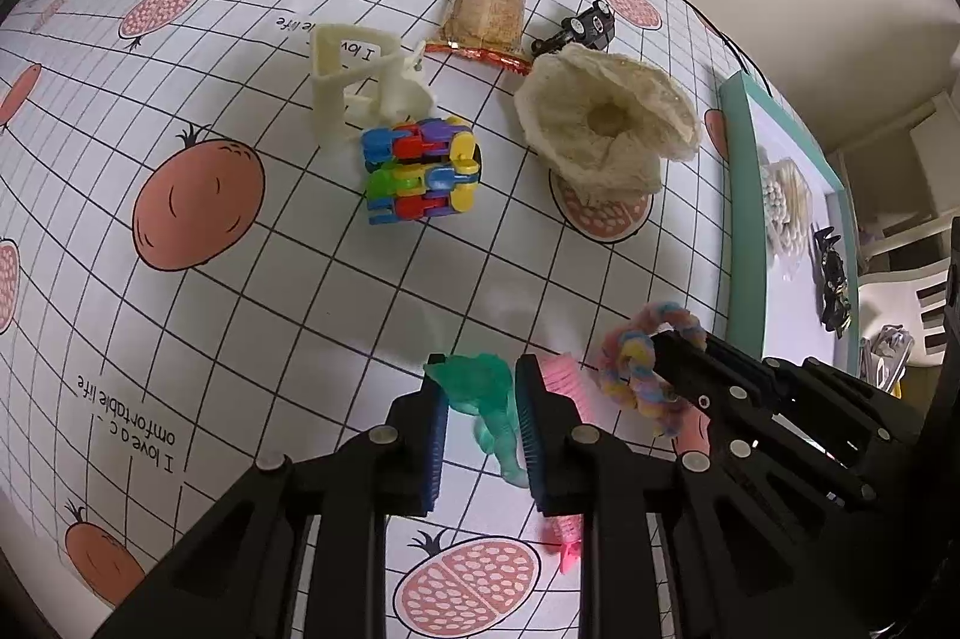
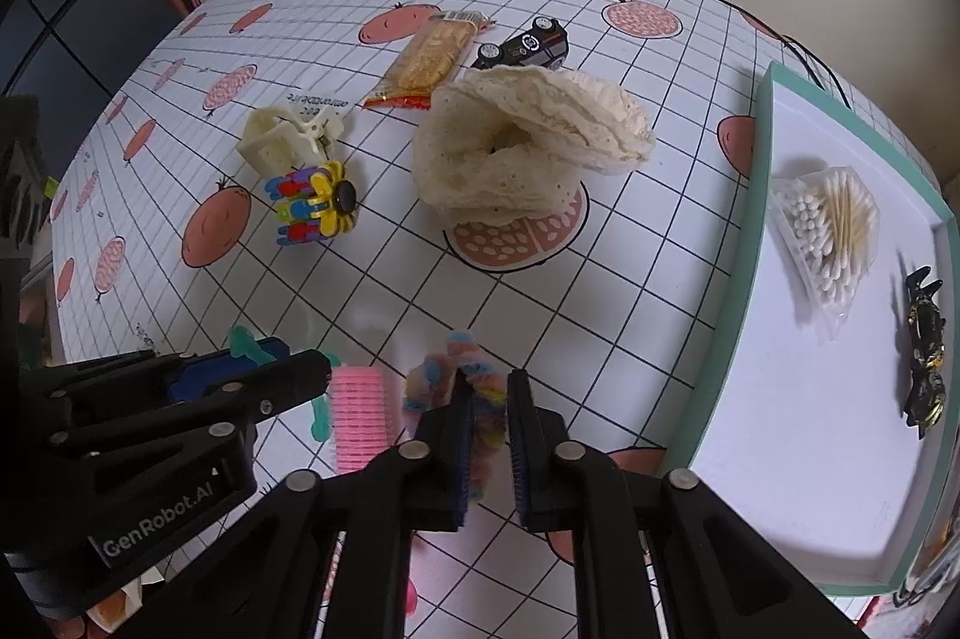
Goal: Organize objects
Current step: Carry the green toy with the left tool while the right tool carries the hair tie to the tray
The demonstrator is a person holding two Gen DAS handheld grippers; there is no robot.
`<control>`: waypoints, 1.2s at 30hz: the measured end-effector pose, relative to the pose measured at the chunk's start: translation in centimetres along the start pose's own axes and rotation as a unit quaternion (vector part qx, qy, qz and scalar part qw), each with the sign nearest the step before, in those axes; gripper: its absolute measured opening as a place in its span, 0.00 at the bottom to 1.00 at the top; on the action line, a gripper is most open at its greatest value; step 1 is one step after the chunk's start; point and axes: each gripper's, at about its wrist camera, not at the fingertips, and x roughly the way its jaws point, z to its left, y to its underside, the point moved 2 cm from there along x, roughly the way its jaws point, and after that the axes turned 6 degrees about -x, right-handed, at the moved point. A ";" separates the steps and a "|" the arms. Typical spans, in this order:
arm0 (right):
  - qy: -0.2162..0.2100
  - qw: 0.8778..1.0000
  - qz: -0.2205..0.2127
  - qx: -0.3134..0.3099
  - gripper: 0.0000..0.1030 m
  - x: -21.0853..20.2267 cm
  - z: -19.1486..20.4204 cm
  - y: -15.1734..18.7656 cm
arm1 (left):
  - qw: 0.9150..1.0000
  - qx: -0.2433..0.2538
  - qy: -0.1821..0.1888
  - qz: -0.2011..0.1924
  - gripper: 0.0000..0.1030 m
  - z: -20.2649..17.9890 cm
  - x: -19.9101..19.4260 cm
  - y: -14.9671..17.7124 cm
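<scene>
Left gripper (image 1: 480, 423) fingers pinch green toy (image 1: 489, 402); right gripper (image 2: 487, 435) fingers straddle scrunchie (image 2: 447, 387), grip unclear. Crowded grippers risk knocking pink comb (image 2: 360, 420).

Right gripper (image 2: 487, 435) is pointing forward over the grid-patterned tablecloth (image 2: 630, 249), its jaws a narrow gap apart and straddling a pastel twisted scrunchie (image 2: 447, 381); whether the pads are pressing it cannot be told. Just to its left a pink hair roller (image 2: 360, 417) is lying flat, and the left gripper (image 2: 264, 375) is reaching in beyond that, closing around a teal plastic piece (image 2: 245, 342). Ahead, a cream lace scrunchie (image 2: 528, 141) is sitting upright. Further ahead-left, a cream claw clip (image 2: 288, 135) is touching a multicoloured link toy (image 2: 315, 207). Farthest ahead are lying a biscuit packet (image 2: 429, 57) and a black toy car (image 2: 528, 42). To the right, a teal-rimmed tray (image 2: 720, 357) is holding a cotton swab bag (image 2: 825, 231) and a black hair clip (image 2: 924, 351).
</scene>
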 end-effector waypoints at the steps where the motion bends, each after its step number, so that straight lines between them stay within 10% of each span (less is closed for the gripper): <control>1: 0.000 1.000 -0.001 -0.001 0.10 -0.1 0.0 0.0 | 1.000 0.000 -0.001 -0.002 0.22 -0.1 -0.1 0.0; 36: -0.006 0.995 -0.103 0.016 0.09 -7.2 -1.7 -0.6 | 0.995 -0.037 0.018 -0.088 0.22 -0.3 -4.3 -0.7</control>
